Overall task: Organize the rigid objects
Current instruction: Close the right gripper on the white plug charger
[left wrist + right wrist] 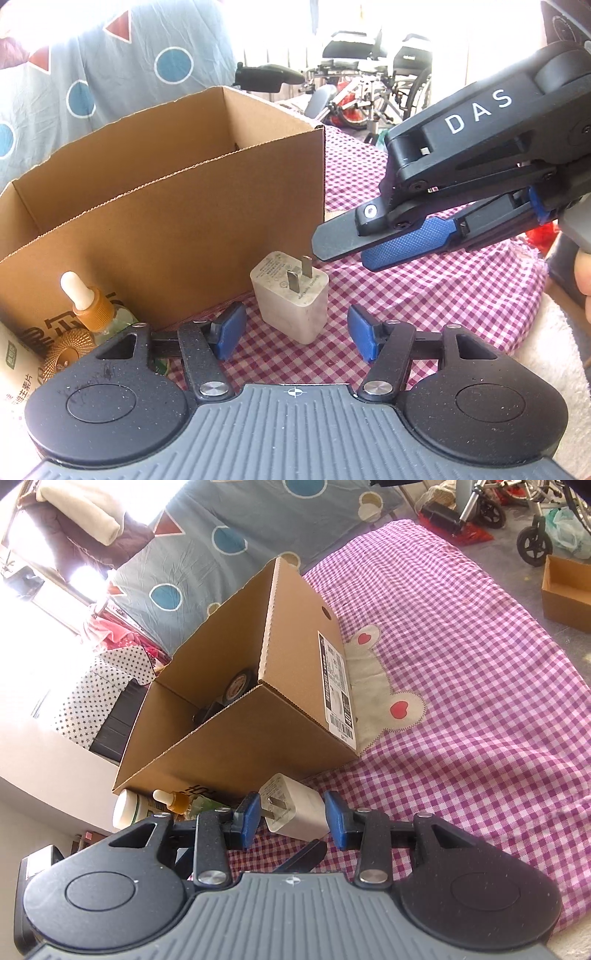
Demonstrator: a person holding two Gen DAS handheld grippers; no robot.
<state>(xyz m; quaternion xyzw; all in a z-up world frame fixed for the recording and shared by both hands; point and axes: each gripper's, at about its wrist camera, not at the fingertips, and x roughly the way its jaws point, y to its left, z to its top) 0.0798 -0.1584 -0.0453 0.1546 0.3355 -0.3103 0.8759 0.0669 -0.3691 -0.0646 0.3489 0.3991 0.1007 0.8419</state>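
A white charger plug point(290, 295) stands prongs-up on the pink checked cloth point(424, 288), just in front of an open cardboard box point(184, 221). My left gripper point(297, 334) is open, its blue pads point(231, 330) either side of the plug with a small gap on each side. My right gripper point(343, 254) hovers above and right of the plug, open, with nothing between its fingers. In the right wrist view the plug point(291, 808) lines up between the right gripper point(293, 818) pads, beyond them. The box point(258, 738) holds a dark tape roll point(240, 685).
A dropper bottle point(88, 299), a gold ridged ring point(66, 347) and a white labelled jar point(127, 808) lie left of the plug against the box. A white towel point(546, 343) lies at the right. Wheelchairs point(369, 85) and a small carton point(569, 590) stand beyond the cloth.
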